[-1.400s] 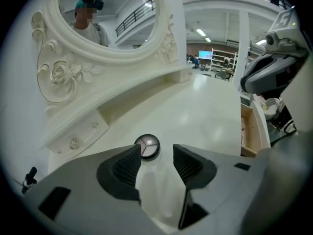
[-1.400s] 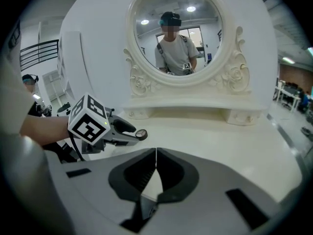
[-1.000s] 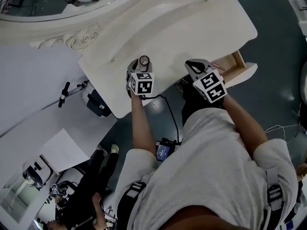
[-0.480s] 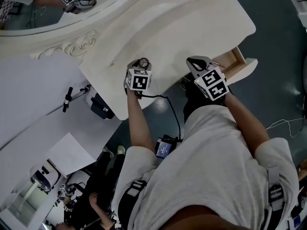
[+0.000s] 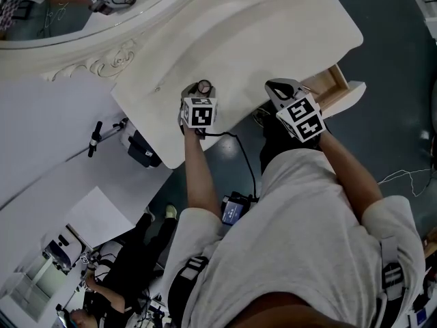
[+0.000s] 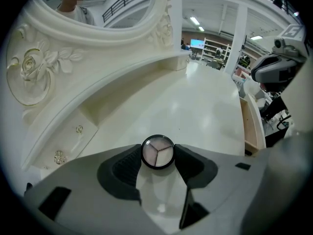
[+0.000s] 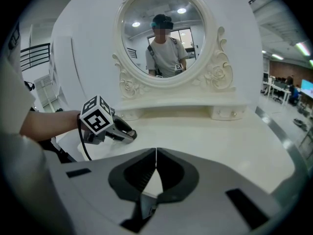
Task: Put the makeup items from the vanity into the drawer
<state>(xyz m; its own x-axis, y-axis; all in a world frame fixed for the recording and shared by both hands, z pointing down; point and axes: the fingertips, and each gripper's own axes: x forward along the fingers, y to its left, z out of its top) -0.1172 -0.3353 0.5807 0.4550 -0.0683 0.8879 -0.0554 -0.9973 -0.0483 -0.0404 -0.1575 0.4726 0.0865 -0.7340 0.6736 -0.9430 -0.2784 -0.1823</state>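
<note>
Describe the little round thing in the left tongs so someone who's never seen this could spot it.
On the white vanity top, below the carved mirror, look near the front edge. There the left tongs pinch a small round compact: black rim, clear lid, three pale wedges inside. Nothing else that small and round shows on the top.

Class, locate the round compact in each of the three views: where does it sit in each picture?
Head view: round compact, just left of centre, upper half.
Left gripper view: low centre, clamped between the left tongs.
Right gripper view: not made out.
Shared landmark: the vanity mirror.
</note>
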